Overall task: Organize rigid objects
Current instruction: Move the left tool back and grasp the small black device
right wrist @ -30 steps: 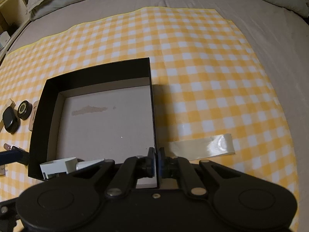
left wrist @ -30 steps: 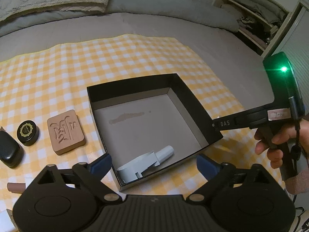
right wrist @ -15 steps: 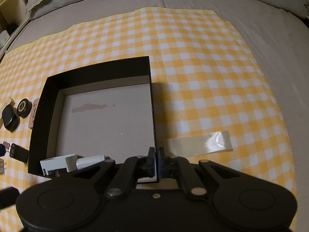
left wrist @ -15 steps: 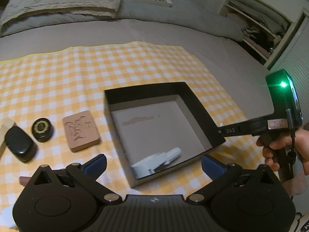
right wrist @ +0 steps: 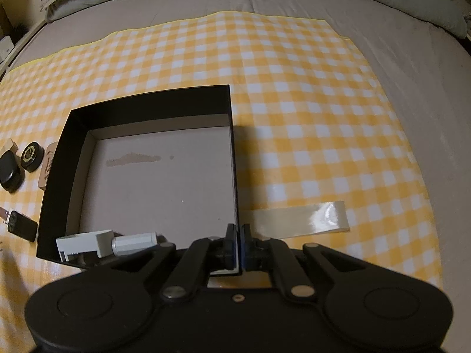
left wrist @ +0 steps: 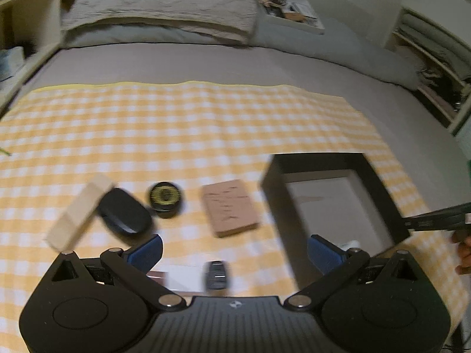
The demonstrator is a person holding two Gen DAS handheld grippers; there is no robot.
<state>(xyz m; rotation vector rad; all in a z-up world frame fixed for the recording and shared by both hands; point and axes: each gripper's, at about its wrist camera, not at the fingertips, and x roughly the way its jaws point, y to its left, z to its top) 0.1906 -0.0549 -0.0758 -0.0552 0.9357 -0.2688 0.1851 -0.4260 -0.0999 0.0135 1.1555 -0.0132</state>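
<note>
Right wrist, matte rectangular black box point(right wrist: 141, 111), carved tile point(left wrist: 231, 207)

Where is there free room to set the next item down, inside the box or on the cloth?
Most of the black box floor is bare; only the white item fills its near-left corner. Checked cloth beyond and right of the box is free. Left of it, brown block, round tin and black case crowd together.

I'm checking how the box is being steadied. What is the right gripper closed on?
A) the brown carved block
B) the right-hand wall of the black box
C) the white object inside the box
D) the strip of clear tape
B: in the right wrist view the right gripper has its fingers pinched together on the thin right-hand wall of the black box, with the tape lying apart on the cloth.
</note>
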